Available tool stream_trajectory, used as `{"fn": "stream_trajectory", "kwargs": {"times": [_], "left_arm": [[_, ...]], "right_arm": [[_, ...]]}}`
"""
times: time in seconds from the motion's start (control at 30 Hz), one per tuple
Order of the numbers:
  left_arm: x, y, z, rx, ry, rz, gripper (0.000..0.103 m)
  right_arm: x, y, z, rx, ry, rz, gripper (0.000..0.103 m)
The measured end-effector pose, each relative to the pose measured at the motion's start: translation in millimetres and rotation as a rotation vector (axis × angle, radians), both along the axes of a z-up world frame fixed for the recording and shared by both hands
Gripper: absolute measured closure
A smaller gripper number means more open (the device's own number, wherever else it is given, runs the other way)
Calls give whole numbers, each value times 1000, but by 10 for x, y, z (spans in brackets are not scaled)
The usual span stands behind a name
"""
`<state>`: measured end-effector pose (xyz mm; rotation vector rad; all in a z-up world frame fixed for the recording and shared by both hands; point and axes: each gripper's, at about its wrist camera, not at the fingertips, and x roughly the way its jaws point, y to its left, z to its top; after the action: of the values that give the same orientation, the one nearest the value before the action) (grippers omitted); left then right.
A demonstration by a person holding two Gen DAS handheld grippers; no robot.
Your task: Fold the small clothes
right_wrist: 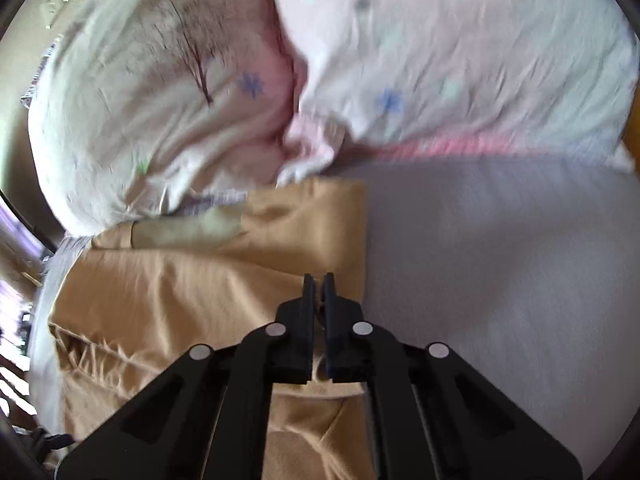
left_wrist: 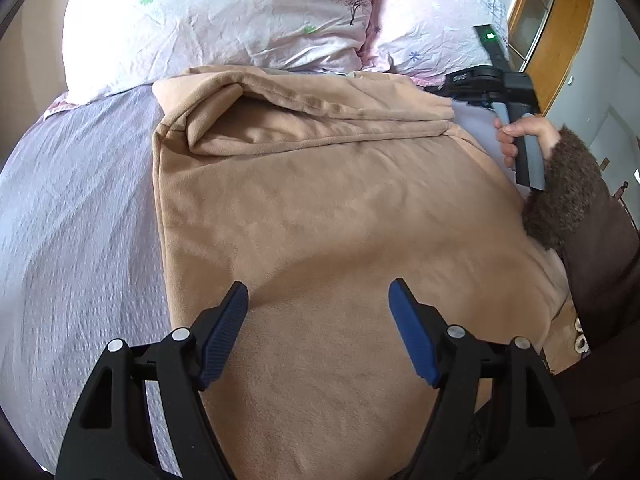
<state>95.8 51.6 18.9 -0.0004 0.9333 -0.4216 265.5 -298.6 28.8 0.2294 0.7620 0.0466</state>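
A tan fleece garment [left_wrist: 328, 220] lies spread on the lilac bed sheet [left_wrist: 80, 200], with its far end folded back into a thick band [left_wrist: 304, 120]. My left gripper [left_wrist: 318, 300] is open and empty, hovering above the garment's near half. My right gripper [right_wrist: 319, 284] is shut on the garment's right edge [right_wrist: 344, 240] near the folded end. In the left wrist view the right gripper's body [left_wrist: 492, 80] and the hand holding it show at the far right corner of the garment. The right wrist view is blurred.
Two pale flowered pillows [left_wrist: 224, 20] [left_wrist: 436, 24] lie at the head of the bed beyond the garment. A wooden door frame [left_wrist: 560, 32] stands at the far right. The sheet extends to the right of the garment [right_wrist: 500, 260].
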Motion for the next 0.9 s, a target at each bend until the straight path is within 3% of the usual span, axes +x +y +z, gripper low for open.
{"fn": "stream_trajectory", "kwargs": {"times": [0.1, 0.17, 0.23, 0.3, 0.4, 0.47, 0.53, 0.57, 0.63, 0.7, 0.8, 0.9], "left_arm": [[33, 12, -16, -8, 5, 17, 29], [-1, 31, 9, -25, -2, 19, 29], [-63, 78, 47, -47, -17, 15, 29], [-120, 150, 78, -69, -27, 25, 29], [-225, 295, 117, -117, -29, 54, 29], [-370, 458, 164, -170, -33, 65, 29], [-599, 658, 212, -220, -52, 67, 27], [-709, 738, 226, -232, -57, 71, 17], [-899, 866, 216, -245, -70, 82, 9], [-1131, 1017, 152, -294, -55, 76, 9], [-1382, 1162, 15, -348, -21, 84, 9], [-1527, 1207, -130, -358, 15, 101, 9]], "right_arm": [[65, -66, 146, -29, -89, -78, 98], [63, -50, 192, -58, -87, -100, 89], [-24, -6, 208, -19, -100, -44, 52], [-41, 90, 140, 12, -73, 37, 41], [129, 172, -155, 42, 131, 75, 42], [-86, 148, -37, 58, 76, 69, 44], [-457, 143, 133, 171, 17, 152, 44], [-676, 167, 205, 211, -11, 203, 44], [-1141, 235, 309, 268, -54, 318, 30], [-1723, 297, 332, 305, -87, 457, 21], [-2549, 179, 167, 313, -107, 571, 17], [-3188, -47, -139, 340, -56, 549, 17]]}}
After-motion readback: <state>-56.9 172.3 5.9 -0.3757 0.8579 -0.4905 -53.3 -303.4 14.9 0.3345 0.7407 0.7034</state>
